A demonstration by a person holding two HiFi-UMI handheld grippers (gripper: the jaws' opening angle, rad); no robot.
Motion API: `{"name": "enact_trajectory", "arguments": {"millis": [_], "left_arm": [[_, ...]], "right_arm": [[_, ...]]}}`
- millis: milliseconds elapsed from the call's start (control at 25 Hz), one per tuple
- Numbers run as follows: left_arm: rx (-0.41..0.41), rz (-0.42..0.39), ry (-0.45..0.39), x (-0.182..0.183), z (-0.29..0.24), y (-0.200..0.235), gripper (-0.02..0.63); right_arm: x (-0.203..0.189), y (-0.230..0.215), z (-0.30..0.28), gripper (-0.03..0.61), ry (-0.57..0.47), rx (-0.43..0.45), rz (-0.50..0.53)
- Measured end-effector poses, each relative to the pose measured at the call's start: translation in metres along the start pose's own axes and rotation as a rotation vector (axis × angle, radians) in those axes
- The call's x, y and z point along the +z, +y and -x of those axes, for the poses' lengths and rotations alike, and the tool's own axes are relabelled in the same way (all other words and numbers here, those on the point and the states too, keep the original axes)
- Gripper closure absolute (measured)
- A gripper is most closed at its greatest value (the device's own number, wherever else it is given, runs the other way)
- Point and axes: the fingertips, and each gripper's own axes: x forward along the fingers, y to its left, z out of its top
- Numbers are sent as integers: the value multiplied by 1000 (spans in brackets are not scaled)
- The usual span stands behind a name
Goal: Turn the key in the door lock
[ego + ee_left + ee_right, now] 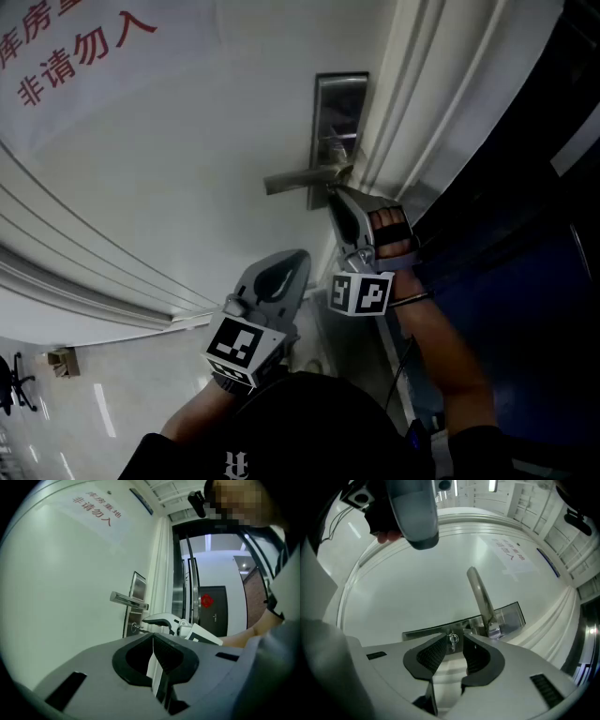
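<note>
White flat door (187, 169) fills most of the head view, with a white paper sign with red writing (75, 47) stuck up high. On the door's edge side sits a shiny metal lock plate (339, 103) with a long silver lever handle (300, 178). A small silver key (452, 641) sticks out of the lock just below the handle. The right gripper (335, 194) is right up at the lock. Its jaws are a little way apart, and the key sits between the tips, not squeezed. The left gripper (153, 638) hangs well back from the door. Its jaws are pressed together with nothing in them.
</note>
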Motion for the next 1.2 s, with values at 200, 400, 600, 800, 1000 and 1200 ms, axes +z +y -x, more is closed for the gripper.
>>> {"name": "enact_trajectory", "arguments": {"millis": [200,400,600,800,1000,1200], "left_arm": [[-21,10,-3,3,-7,28,606],[-44,46,9,0,-14,40,606],[-57,68,26,-5,-18,45,606],[-59,69,36,-6,-20,46,606],[-50,52,35,-4,-21,47,606],[-45,39,29,-1,-21,44,606]], "right_arm": [[-1,-2,-26,491,69,-52,63],[-3,1,-32,557,102,-32,-60],[-7,-6,-32,557,105,52,-646],[-17,-9,-31,557,40,119,-1306],[-23,-7,-31,557,-18,178,-1737],[-24,-6,-30,555,-51,222,-1922]]}}
